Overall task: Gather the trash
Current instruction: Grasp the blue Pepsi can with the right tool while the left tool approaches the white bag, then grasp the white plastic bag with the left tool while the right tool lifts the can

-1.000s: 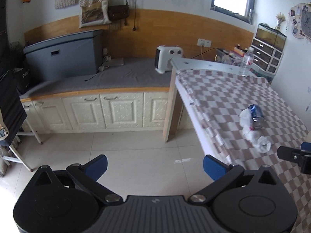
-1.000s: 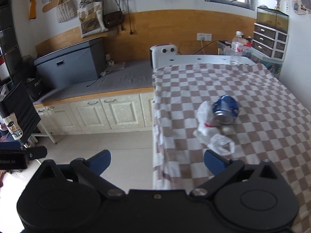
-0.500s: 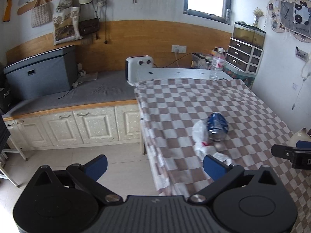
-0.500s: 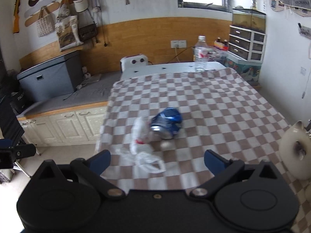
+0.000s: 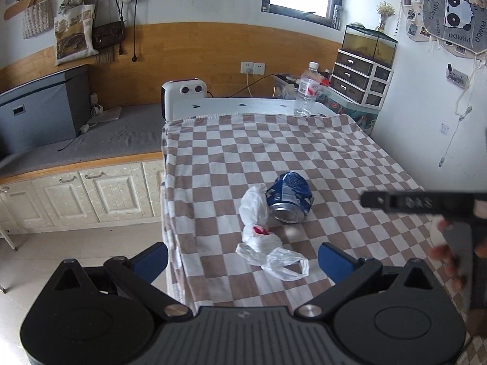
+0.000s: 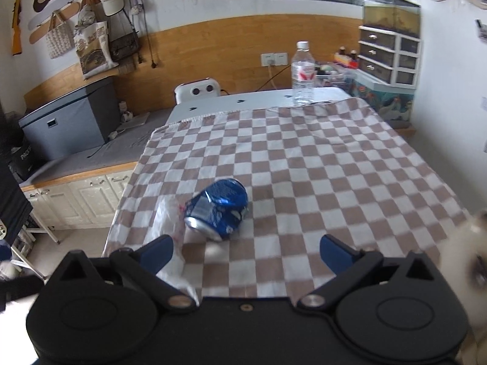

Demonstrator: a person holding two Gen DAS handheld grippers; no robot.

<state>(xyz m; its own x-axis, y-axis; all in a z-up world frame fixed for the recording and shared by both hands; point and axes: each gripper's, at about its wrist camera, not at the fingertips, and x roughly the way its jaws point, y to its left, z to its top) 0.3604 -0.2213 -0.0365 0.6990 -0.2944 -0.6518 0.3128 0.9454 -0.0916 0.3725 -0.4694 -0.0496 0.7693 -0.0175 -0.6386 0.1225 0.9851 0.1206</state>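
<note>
A crushed blue can (image 5: 289, 197) lies on its side on the checked tablecloth (image 5: 304, 152), touching a crumpled white plastic bag (image 5: 261, 234) on its left. My left gripper (image 5: 243, 258) is open and empty, just short of the bag. In the right wrist view the can (image 6: 217, 208) and the bag (image 6: 167, 222) lie ahead of my right gripper (image 6: 246, 252), which is open and empty. The right gripper's body also shows at the right edge of the left wrist view (image 5: 426, 203).
A clear water bottle (image 5: 307, 91) stands at the table's far edge. A white heater (image 5: 184, 97) sits behind the table on a grey bench (image 5: 91, 140) with cream cabinets (image 5: 76, 194). A blurred white object (image 6: 468, 261) sits at the table's right.
Both grippers have swung right and moved in over the table toward the can and bag. The floor has largely left the views. Both stay open.
</note>
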